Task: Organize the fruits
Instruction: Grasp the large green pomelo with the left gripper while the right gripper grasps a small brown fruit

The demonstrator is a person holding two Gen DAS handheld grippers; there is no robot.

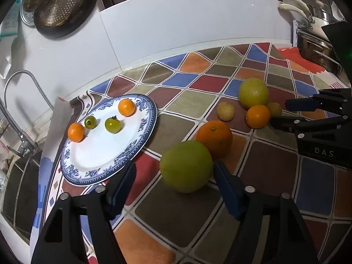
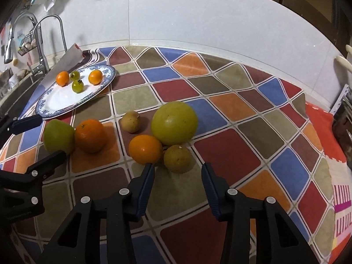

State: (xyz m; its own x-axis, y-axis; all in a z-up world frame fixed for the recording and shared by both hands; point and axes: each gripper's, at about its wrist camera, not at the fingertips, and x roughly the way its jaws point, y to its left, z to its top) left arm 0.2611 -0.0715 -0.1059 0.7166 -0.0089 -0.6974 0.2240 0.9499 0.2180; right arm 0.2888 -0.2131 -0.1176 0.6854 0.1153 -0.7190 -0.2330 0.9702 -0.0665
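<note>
A blue-rimmed white plate (image 1: 99,154) (image 2: 59,101) at the left holds two small oranges and two small green fruits. On the checked cloth lie a big green fruit (image 1: 186,166) (image 2: 58,138), an orange (image 1: 214,137) (image 2: 89,135), a second big green fruit (image 1: 253,92) (image 2: 174,123), a small orange (image 1: 257,116) (image 2: 145,149) and two small yellowish fruits (image 1: 225,111) (image 2: 177,158). My left gripper (image 1: 175,169) (image 2: 41,139) is open, its fingers either side of the near green fruit. My right gripper (image 2: 178,167) (image 1: 283,113) is open, with the nearer yellowish fruit just ahead between its tips.
A sink with a curved tap (image 1: 22,101) (image 2: 41,44) lies left of the plate. Colanders (image 1: 57,4) hang on the white wall behind. Pots on a rack (image 1: 316,44) stand at the far right. The cloth (image 2: 242,154) stretches on to the right of the fruits.
</note>
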